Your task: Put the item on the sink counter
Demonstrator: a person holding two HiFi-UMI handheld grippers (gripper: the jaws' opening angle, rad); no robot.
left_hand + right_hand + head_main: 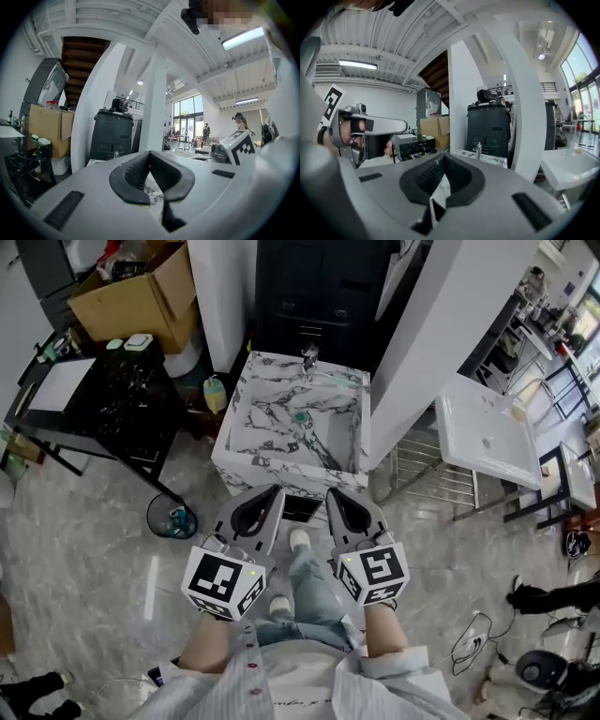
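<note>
Both my tools are empty. The left gripper (277, 490) has its pads meeting at the tips, and the right gripper (331, 494), just beside it, is pinched together too. The marble sink (281, 480) stands straight ahead of both tips. A yellowish bottle (215, 395), possibly the item, sits ahead-left of the left gripper, low beside the sink's wall.

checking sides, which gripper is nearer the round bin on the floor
Left. The left gripper sits just right of the bin; the right gripper is further right again.
</note>
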